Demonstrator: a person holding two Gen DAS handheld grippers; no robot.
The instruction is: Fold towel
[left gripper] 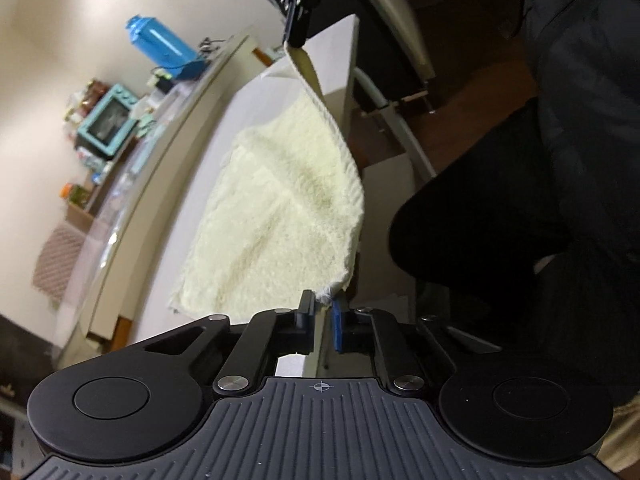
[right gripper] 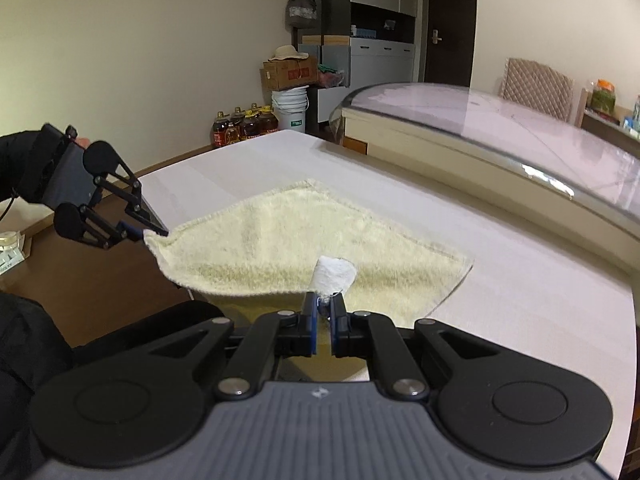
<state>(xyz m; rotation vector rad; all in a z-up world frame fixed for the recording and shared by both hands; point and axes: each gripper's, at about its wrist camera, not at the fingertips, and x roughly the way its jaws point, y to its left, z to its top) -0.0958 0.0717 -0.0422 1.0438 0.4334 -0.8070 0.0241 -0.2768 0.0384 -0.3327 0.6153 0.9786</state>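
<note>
A pale yellow towel [right gripper: 304, 240] lies on the white table [right gripper: 520, 300], with its near edge lifted off the surface. My right gripper [right gripper: 325, 300] is shut on one near corner of the towel. My left gripper [left gripper: 322, 300] is shut on the other near corner, and it also shows in the right wrist view [right gripper: 140, 234] at the left. In the left wrist view the towel [left gripper: 280, 208] hangs stretched between my left gripper and the right gripper [left gripper: 296, 42] at the top. The far half of the towel rests flat on the table.
A glass-topped counter [right gripper: 500, 128] runs behind the table. Beyond it stand a teal toaster oven [left gripper: 106, 120] and a blue jug [left gripper: 160, 46]. A bucket [right gripper: 290, 106], oil bottles [right gripper: 244, 124] and boxes sit by the far wall. The person's dark-clothed body [left gripper: 540, 160] is beside the table edge.
</note>
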